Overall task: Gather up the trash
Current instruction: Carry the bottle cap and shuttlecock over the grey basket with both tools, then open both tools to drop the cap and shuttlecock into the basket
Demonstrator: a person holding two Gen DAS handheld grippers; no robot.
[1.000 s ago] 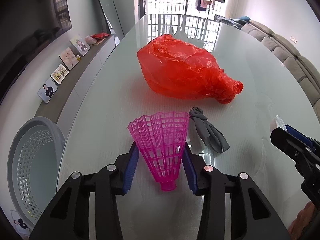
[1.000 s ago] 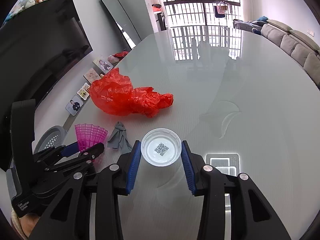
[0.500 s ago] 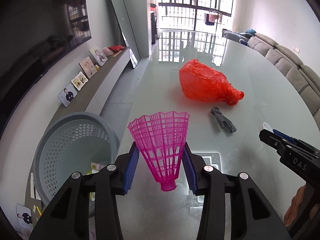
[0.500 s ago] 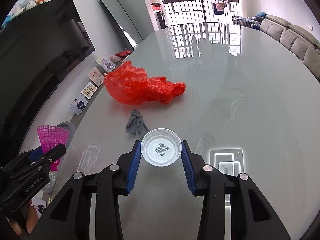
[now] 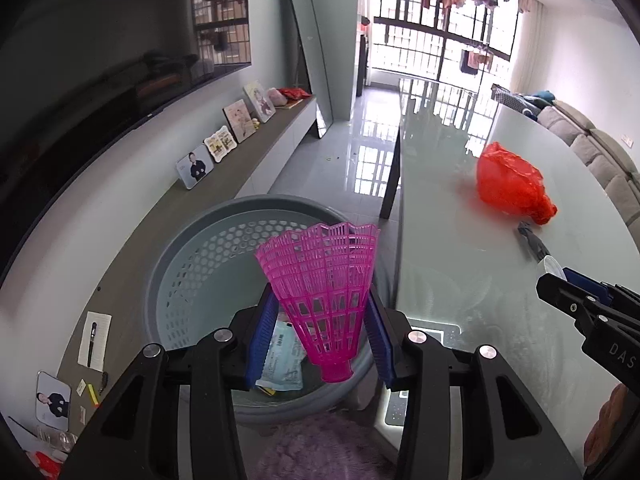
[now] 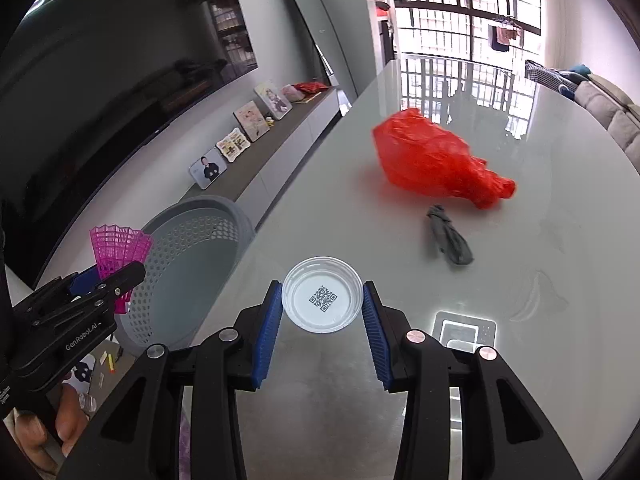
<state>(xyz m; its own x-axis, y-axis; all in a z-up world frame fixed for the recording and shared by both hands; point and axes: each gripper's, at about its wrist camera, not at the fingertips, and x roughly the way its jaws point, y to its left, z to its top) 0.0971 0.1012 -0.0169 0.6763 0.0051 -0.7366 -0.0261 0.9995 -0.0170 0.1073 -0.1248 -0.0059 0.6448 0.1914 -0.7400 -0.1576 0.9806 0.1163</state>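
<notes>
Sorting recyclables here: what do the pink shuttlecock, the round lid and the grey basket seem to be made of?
Pink shuttlecock: moulded translucent plastic, an open lattice skirt. Round lid: thin clear, glossy plastic, probably; a QR code shows on it. Grey basket: matte rigid plastic, walls punched with regular holes.

- We see a barred window point(image 5: 444, 36) letting daylight in, with laundry hanging outside.
- A tall mirror point(image 5: 310, 56) leans on the wall beside our low console point(image 5: 256, 152) of framed photos point(image 6: 208, 168).
- A sofa point(image 5: 600, 152) lines the far side.
</notes>
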